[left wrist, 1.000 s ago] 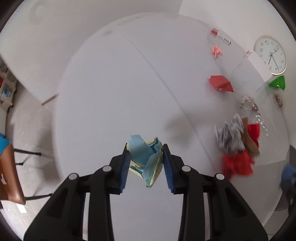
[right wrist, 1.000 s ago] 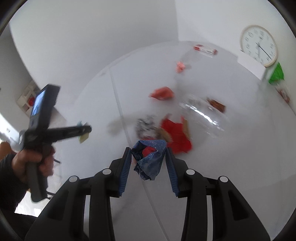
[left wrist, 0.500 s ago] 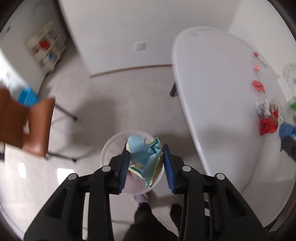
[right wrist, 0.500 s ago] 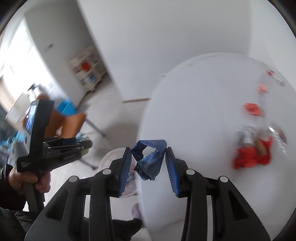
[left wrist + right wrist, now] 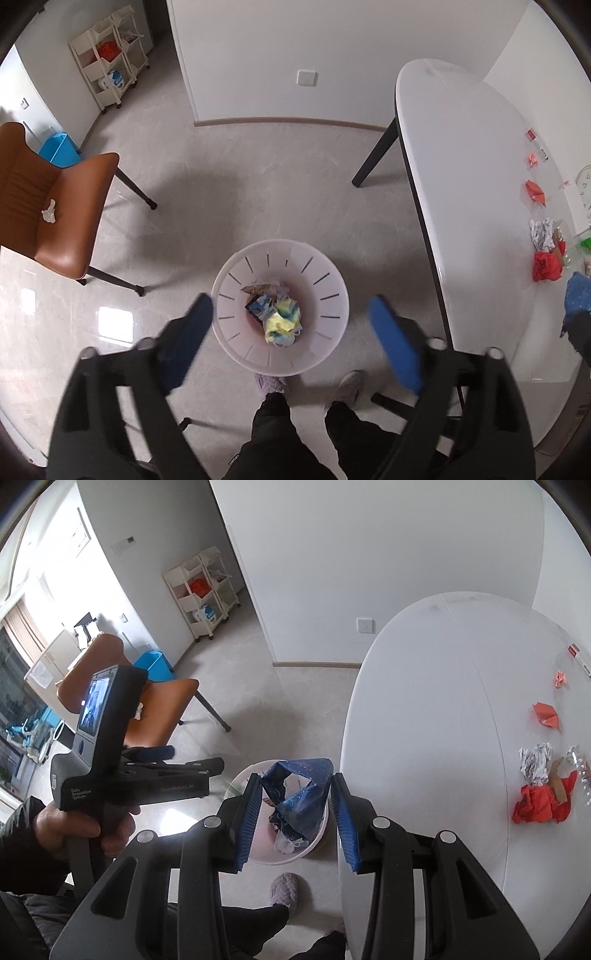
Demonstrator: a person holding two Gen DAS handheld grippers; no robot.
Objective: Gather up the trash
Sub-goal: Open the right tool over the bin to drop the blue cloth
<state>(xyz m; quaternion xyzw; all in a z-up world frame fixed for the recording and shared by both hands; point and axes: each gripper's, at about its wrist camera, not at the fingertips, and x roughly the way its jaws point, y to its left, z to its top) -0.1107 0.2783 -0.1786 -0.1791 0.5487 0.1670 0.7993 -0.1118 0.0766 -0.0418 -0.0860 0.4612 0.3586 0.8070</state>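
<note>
One wad pending | right gripper (image 5: 295,808) clamps blue paper wad (image 5: 299,797) above bin (image 5: 317,834), beside table edge (image 5: 345,775) | left gripper (image 5: 291,332) opening, empty, over bin (image 5: 332,295); yellow paper (image 5: 282,321) inside.

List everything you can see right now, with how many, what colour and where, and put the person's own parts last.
trash bin: one, white, on the floor beside the table
trash in bin: several pieces, yellow and blue, at the bottom
table: one, white
red paper: one crumpled heap, on the table
silver wrapper: one, beside the red heap
red folded paper: one, farther along the table
pink scrap: one, farther still
chair: one, brown, a white tissue on its seat
shelf cart: one, cream, by the wall
blue paper: one, dark, held over the bin
left gripper: opening, nothing between
right gripper: shut on the blue paper
</note>
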